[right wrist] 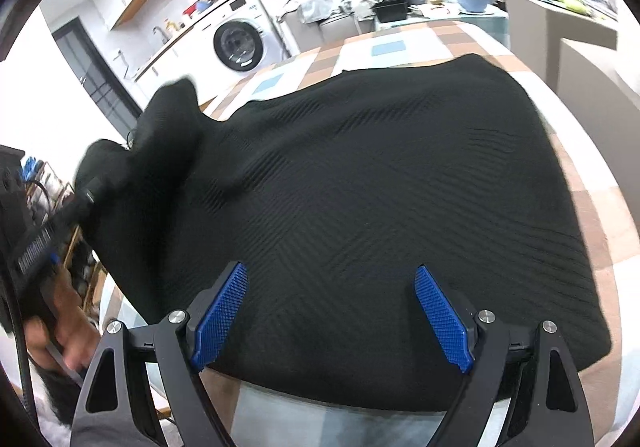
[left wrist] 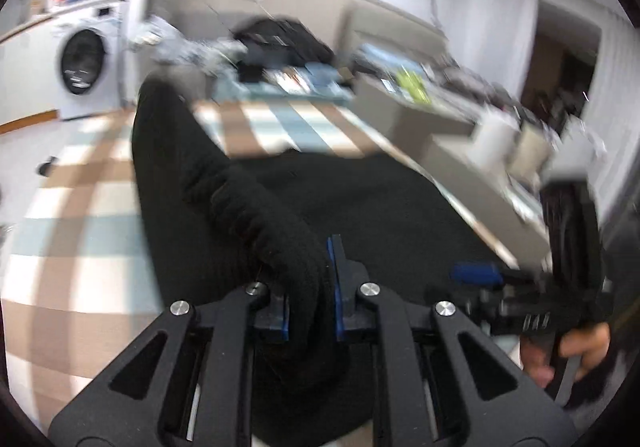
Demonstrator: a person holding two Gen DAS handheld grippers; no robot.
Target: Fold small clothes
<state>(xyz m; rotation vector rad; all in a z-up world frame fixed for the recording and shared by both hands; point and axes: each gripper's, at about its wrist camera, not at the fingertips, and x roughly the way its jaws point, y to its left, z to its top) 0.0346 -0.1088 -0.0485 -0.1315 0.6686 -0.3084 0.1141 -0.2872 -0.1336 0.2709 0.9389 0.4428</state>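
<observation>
here our left hand-held gripper (left wrist: pixel 310 299) clamps a limp, bunching black knit garment (right wrist: pixel 360 207) edge; the right hand-held gripper (right wrist: pixel 330 311) gapes over its near hem, our next hold.

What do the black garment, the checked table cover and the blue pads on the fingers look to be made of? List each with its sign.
Black ribbed garment: knitted fabric, matte; ridged rows show, it drapes softly.
Checked brown, white and blue table cover: probably woven cloth, matte; too blurred to be sure.
Blue pads: likely moulded plastic or rubber, with a fine cross-hatched grip texture.

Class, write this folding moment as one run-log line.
left gripper: shut on black sweater sleeve, raised | right gripper: open above hem | sweater: spread on checked cloth
</observation>
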